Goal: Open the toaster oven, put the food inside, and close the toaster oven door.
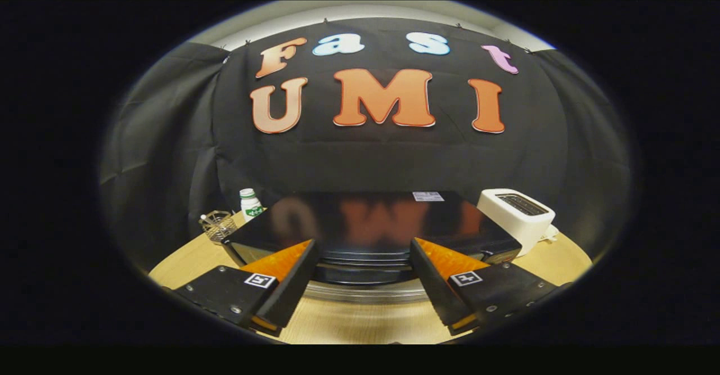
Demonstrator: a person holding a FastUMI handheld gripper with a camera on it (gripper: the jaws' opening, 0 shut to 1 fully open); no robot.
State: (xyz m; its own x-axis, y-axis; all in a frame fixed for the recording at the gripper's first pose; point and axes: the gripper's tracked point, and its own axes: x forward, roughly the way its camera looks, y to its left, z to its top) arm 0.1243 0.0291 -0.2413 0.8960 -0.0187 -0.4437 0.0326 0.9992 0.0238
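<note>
Just beyond the wide-open, empty tool (364, 276), the toaster oven (371, 226) shows only its glossy top, its front hidden.

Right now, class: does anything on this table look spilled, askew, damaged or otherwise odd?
Nothing stands out. The black toaster oven sits square just ahead of the open gripper, with the white toaster, small bottle and wire basket all upright on the wooden table.

Black cloth wall (360, 156), pale wooden table (185, 262), perhaps white ceiling above.
</note>
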